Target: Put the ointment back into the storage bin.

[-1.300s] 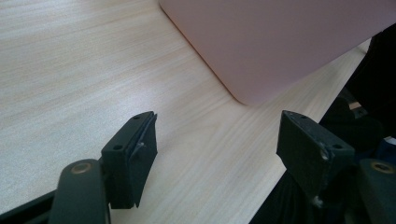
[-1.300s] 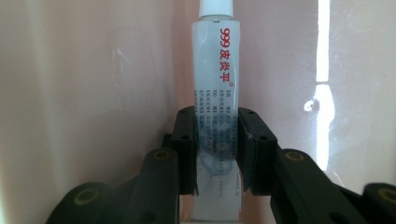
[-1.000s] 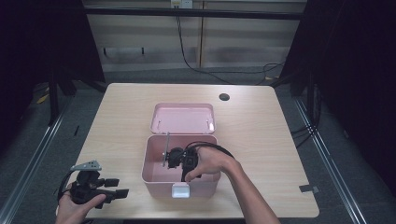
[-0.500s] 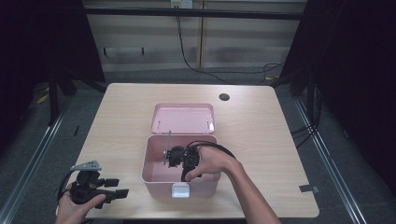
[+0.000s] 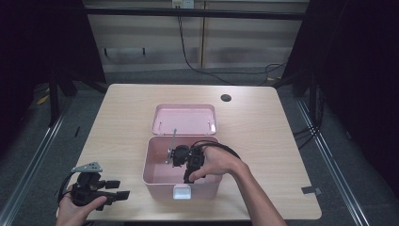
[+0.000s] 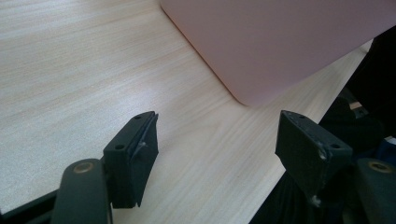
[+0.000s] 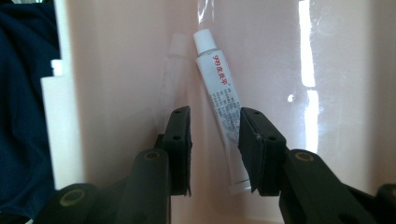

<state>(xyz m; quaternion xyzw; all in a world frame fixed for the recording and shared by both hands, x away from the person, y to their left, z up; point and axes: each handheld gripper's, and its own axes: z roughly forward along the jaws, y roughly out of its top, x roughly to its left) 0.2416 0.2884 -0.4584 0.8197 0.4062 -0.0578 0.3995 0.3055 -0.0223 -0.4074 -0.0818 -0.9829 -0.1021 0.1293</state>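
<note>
Right claw [image 7: 215, 135] in pink box [image 5: 155, 160], jaws part-spread astride white tube [image 7: 219, 93], left claw [image 6: 219, 149] spread over table [image 6: 70, 60]

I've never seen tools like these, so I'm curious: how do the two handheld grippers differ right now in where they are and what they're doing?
The right gripper reaches down inside the pink box, while the left gripper sits outside it, low over the wooden table. The right gripper's jaws stand fairly close together, either side of a white tube; the left gripper's jaws are spread wide with only table between them. Both are black, two-jawed and held in a hand.
</note>
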